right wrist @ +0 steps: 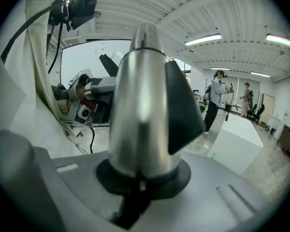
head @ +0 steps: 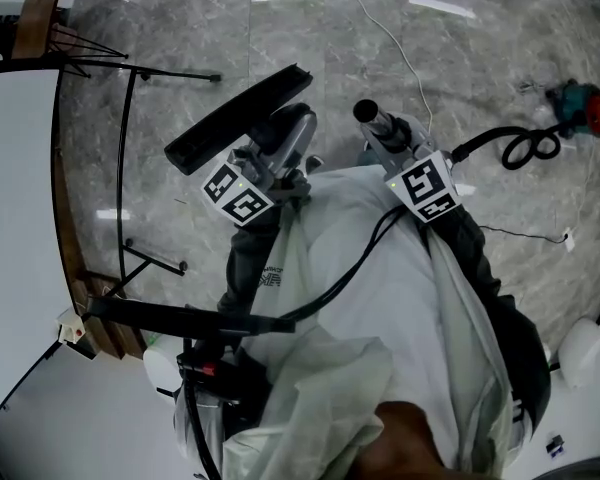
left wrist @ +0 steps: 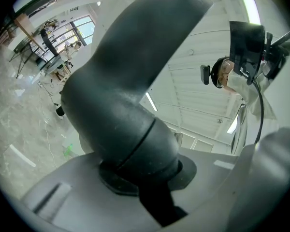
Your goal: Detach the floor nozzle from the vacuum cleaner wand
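In the head view the black floor nozzle [head: 242, 116] is held up over the marble floor. My left gripper [head: 286, 148] is shut on its dark grey neck [left wrist: 121, 110], which fills the left gripper view between the jaws [left wrist: 150, 178]. A short way to the right, apart from the nozzle, is the silver wand [head: 380, 123] with its dark open end facing up. My right gripper [head: 395, 140] is shut on it. In the right gripper view the shiny wand tube [right wrist: 140, 110], with a dark wedge-shaped part on its side, stands between the jaws [right wrist: 140, 178].
A white table [head: 10, 218] lies at the left, with a black stand [head: 130, 168] beside it. A red and teal tool [head: 585, 108] and a looped black cable [head: 528, 148] lie on the floor at the right. A person [right wrist: 215, 100] stands far off near a white table [right wrist: 237, 144].
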`<state>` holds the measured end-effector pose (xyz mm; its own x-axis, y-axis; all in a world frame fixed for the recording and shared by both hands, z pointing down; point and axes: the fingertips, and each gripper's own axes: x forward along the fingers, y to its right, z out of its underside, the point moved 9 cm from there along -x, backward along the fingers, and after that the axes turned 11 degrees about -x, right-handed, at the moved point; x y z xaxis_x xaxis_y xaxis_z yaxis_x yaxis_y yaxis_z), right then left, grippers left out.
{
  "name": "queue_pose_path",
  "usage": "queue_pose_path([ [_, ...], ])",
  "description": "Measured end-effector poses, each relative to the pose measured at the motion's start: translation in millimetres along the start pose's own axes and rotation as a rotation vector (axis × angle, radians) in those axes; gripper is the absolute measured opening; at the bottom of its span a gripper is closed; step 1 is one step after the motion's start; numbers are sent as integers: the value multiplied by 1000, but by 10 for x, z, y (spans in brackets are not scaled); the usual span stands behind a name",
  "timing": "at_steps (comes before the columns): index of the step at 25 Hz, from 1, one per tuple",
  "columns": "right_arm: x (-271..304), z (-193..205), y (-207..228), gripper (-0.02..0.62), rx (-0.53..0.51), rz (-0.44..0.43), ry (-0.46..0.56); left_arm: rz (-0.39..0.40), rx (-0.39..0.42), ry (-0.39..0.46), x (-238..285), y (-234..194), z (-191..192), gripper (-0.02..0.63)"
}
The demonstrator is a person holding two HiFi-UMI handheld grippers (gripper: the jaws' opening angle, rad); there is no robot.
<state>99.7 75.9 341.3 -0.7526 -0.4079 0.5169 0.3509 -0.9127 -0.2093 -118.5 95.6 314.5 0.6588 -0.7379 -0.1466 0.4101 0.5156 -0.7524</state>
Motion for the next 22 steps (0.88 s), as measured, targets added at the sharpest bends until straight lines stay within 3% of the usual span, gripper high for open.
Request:
queue_pose_path([
  [22,34,7,-140,41,8,9,-33,24,-69,-19,-41,-101,28,78],
])
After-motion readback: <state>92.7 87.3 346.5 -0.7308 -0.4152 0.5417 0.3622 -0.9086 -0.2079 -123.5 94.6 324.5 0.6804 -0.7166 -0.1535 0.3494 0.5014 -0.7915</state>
